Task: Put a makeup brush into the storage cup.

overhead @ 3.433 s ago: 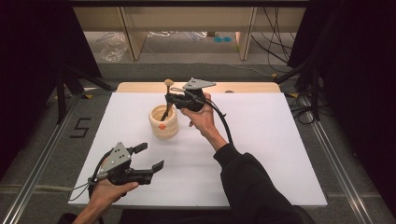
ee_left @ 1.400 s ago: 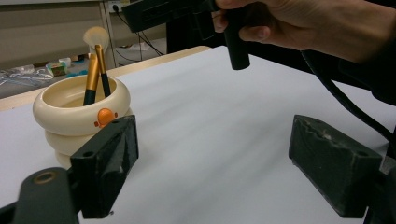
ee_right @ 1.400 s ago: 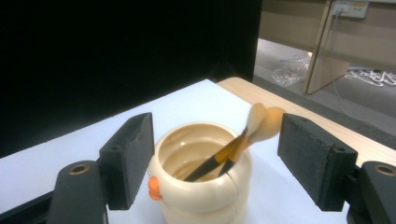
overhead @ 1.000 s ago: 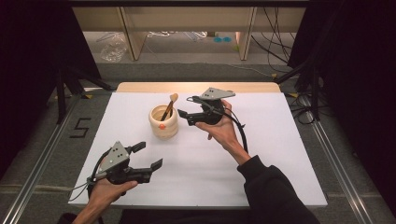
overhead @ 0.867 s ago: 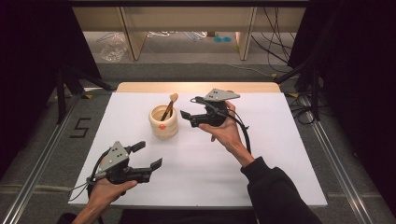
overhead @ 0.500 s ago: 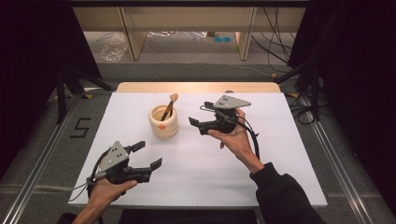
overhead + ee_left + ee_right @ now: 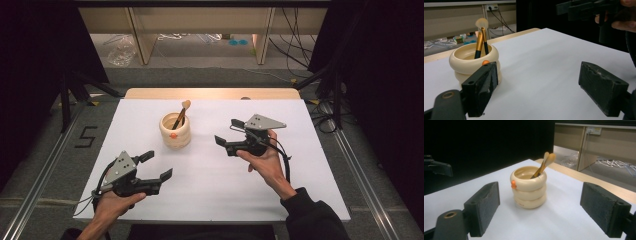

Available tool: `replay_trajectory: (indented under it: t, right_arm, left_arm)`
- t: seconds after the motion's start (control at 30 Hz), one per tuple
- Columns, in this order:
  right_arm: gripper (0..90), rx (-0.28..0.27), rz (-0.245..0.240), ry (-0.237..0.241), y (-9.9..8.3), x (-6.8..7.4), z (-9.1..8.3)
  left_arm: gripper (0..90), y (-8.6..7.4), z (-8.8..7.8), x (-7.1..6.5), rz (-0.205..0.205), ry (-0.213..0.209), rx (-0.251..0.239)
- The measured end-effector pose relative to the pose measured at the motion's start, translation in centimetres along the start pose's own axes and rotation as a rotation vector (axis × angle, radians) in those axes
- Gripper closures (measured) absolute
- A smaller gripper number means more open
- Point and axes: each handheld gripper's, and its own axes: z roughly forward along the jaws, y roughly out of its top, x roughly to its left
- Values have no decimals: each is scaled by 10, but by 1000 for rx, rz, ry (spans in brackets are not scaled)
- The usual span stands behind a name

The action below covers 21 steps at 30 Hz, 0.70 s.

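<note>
Standing in the cream holder [image 7: 175, 131] at the table's [image 7: 300, 200] far left-centre, two brushes [image 7: 180, 115] are seen deposited. Right gripper [image 7: 226, 135], to its right, is held with jaws wide and empty; left gripper [image 7: 157, 165] likewise. Retreat is judged under way; no further grasp is required.
</note>
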Motion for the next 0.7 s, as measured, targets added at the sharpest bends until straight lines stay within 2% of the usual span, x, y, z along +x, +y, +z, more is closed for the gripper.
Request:
replay_trajectory:
  t: [0.17, 0.23, 0.3, 0.47, 0.57, 0.63, 0.7]
  right_arm:
    - [169, -22, 7, -11, -8, 1, -15]
    - [168, -24, 25, -11, -12, 2, -23]
    - [167, -48, -4, -37, -14, 2, -28]
    - [166, -58, -3, -48, -19, 5, -40]
    - [165, -64, 13, -52, -23, 7, -45]
    - [165, -36, 40, -39, -26, 10, -49]
    - [166, -49, 36, -46, -28, 12, -51]
  left_arm:
    - [159, 0, 0, 0, -3, 2, -4]
    - [159, 0, 0, 0, -1, 3, -5]
    - [159, 0, 0, 0, -2, 3, -5]
    - [159, 0, 0, 0, -2, 3, -4]
    - [159, 0, -1, 0, 6, 5, -6]
    - [159, 0, 0, 0, 6, 6, -8]
    - [159, 0, 0, 0, 12, 7, -9]
